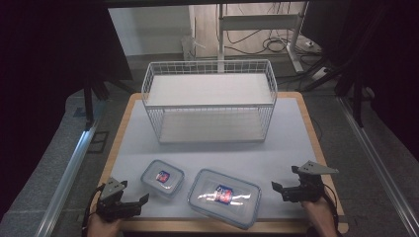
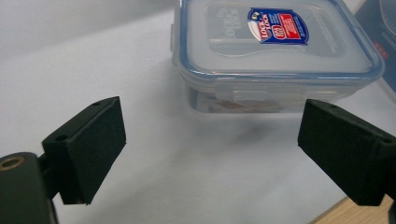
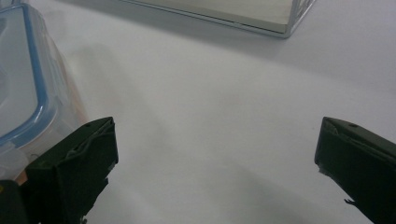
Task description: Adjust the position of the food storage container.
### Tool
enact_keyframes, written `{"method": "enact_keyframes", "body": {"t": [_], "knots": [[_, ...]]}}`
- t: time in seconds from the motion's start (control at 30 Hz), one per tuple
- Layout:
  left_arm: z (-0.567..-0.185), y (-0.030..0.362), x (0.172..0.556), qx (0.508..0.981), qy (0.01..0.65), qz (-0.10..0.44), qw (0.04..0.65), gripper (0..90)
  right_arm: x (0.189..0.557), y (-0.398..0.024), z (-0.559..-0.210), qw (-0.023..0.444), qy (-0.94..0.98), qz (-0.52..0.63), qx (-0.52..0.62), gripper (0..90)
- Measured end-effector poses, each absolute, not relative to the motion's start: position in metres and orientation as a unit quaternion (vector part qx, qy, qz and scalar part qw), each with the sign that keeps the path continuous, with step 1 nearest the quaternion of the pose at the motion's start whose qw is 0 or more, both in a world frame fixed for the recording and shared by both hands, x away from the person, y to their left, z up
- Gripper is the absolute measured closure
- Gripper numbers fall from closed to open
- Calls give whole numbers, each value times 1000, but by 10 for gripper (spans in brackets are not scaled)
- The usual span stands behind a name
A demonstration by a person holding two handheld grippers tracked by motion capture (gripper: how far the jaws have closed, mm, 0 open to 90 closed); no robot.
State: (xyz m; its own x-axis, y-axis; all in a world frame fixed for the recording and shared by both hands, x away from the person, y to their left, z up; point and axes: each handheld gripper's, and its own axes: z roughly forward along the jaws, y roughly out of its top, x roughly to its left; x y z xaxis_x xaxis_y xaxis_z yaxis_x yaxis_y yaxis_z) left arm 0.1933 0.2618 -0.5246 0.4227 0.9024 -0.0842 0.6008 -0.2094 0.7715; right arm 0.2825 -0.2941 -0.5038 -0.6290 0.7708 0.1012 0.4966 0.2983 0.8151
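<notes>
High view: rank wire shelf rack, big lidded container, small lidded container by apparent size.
1. Wire shelf rack, clearly largest, though it stands farthest from the camera.
2. Big lidded container.
3. Small lidded container, smallest; it lies beside the big one, so nearness doesn't skew this.

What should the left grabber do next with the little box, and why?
Probably ease the left gripper forward until its jaws sit either side of the small container. Its jaws stand open and empty, and the lidded box lies just ahead on the white mat, untouched.
</notes>
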Motion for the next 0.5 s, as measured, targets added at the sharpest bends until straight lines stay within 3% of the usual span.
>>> {"method": "enact_keyframes", "body": {"t": [0.5], "knots": [[-521, 262, 193, 748, 505, 192, 385, 76, 284, -291, -507, 150, 798, 423, 402, 0]]}}
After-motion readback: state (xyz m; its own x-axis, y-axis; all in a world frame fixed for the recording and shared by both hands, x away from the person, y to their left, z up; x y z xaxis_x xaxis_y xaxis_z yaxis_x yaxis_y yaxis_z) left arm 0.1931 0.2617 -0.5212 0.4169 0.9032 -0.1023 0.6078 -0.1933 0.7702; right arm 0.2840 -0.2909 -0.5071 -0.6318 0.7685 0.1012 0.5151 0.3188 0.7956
